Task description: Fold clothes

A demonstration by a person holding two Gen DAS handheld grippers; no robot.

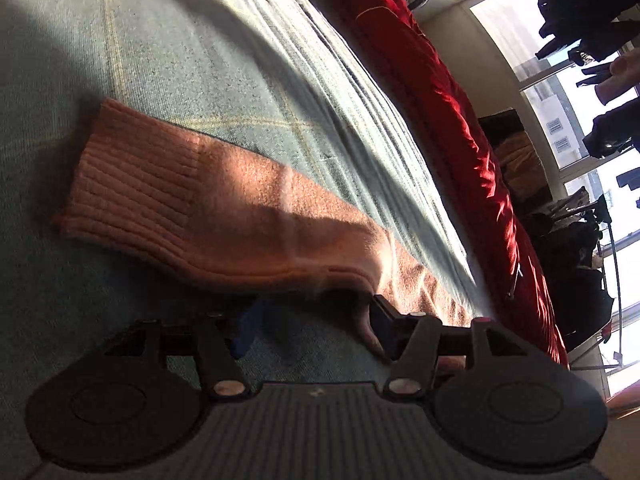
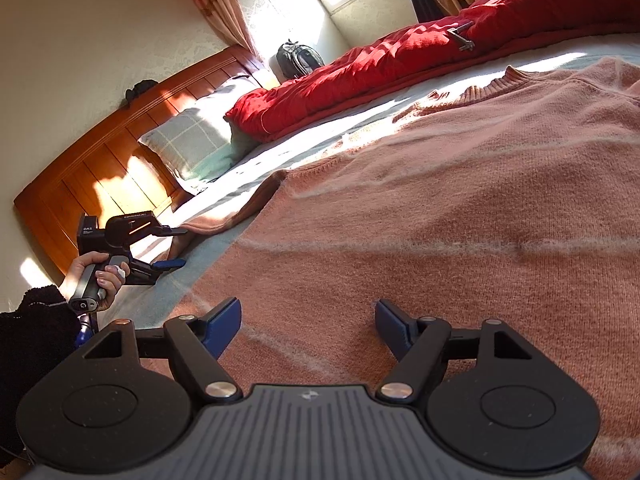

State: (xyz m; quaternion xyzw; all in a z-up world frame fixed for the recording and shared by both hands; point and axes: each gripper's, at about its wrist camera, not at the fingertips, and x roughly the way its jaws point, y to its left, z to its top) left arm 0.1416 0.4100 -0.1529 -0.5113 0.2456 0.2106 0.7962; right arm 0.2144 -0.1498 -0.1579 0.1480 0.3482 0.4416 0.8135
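Sweater (image 2: 460, 216): one, flat on bed (image 2: 224, 196) | left tool (image 2: 174, 246) agape at sleeve (image 1: 192, 204) | right tool (image 2: 308, 328) agape

Pink sweater sleeve (image 1: 224, 208) lies across frame centre on green-grey bedsheet (image 1: 168, 60), ribbed cuff at left. Left gripper (image 1: 312, 320) at bottom, jaws apart, sleeve edge between them. Red quilt (image 1: 448, 120) upper right, window (image 1: 580, 128) far right.
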